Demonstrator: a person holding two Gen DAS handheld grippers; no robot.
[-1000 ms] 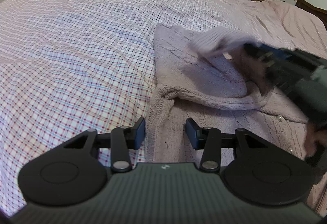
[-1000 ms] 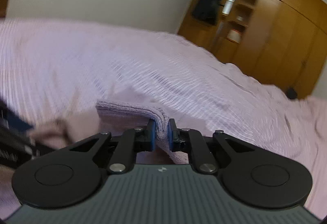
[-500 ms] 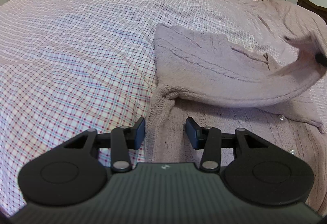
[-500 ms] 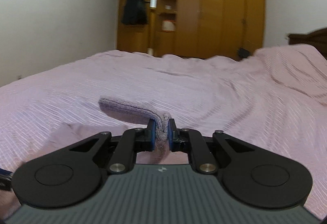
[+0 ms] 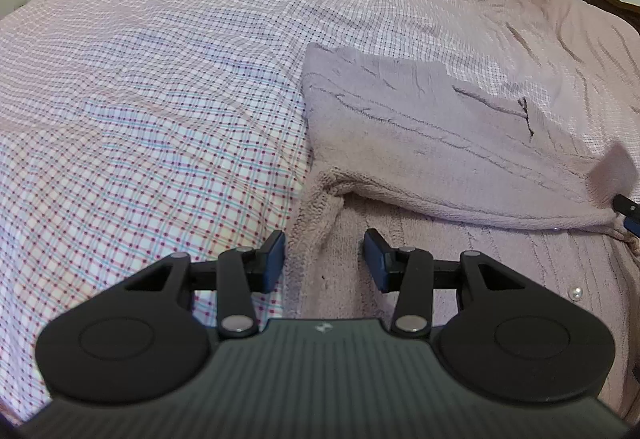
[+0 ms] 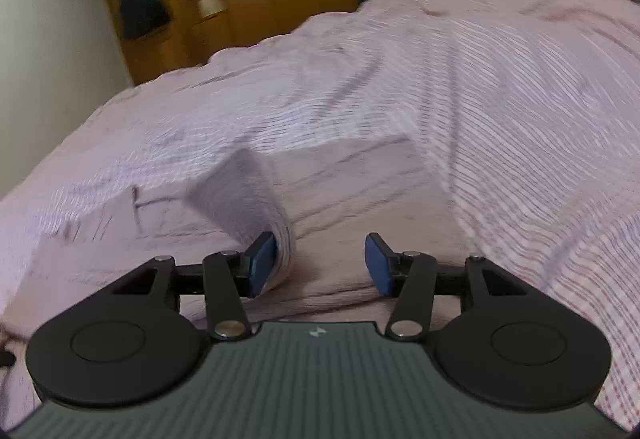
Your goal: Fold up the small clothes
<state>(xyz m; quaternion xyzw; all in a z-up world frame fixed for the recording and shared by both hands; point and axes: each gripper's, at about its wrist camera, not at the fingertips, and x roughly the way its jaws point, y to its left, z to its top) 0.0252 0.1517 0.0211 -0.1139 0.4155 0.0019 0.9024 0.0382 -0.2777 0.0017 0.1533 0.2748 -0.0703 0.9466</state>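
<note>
The lilac knit cardigan (image 5: 420, 143) lies on the bed (image 5: 160, 99), one sleeve (image 6: 244, 199) folded across it. My left hand-held gripper (image 5: 324, 263) is open above its edge. My right hand-held gripper (image 6: 322, 263) is open too, the sleeve cuff touching its left finger.

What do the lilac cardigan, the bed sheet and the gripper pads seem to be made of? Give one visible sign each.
Cardigan: soft knit, probably wool or acrylic; ribbed stitches, fuzzy edge, pearly buttons.
Bed sheet: thin woven fabric, likely cotton; fine printed check, flat creases.
Gripper pads: matte blue, perhaps rubber; exact material unclear.
</note>
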